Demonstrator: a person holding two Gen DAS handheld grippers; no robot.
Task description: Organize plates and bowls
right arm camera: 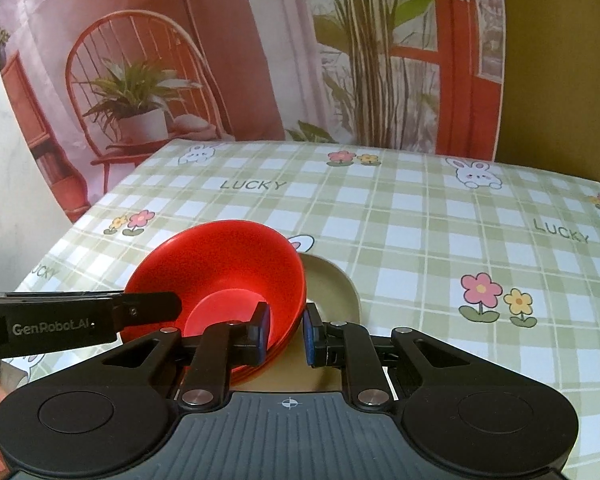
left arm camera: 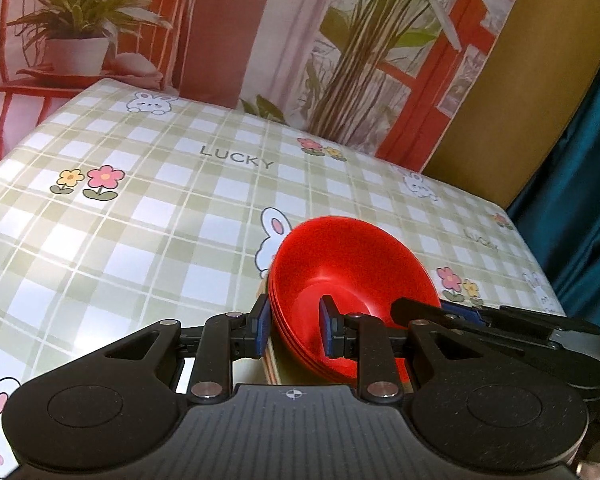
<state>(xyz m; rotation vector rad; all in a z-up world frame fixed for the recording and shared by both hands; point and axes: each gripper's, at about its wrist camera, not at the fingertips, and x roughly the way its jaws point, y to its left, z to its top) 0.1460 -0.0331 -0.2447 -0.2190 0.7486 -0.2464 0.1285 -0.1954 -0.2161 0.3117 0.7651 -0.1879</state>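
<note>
**Both grippers straddling the rim of the red bowl stack**

Squarely on a beige plate (right arm camera: 340,280), a stack of glossy red bowls (left arm camera: 352,276) is sitting on the checked tablecloth (left arm camera: 140,220), and everything else is placing itself around that stack. The bowls are nesting tightly; their rims are showing as thin parallel red lines down the near side, and the smooth inside of the top one is catching a soft highlight around its flat bottom. How many bowls are nested is too fine to tell.

The left gripper (left arm camera: 294,326) is straddling the stack's left rim, one blue-padded finger outside the wall and the other inside the bowl, with a gap showing at the inner pad, so it is not clamping. The right gripper (right arm camera: 286,330) is straddling the opposite rim in the same way: its left finger is reaching inside the bowl, its right finger is standing outside over the plate, and a gap is showing there too.

Beyond the stack, the word LUCKY (left arm camera: 236,158) is lying printed on the cloth, and just behind the stack a rabbit print (left arm camera: 274,236) is peeking out.
</note>
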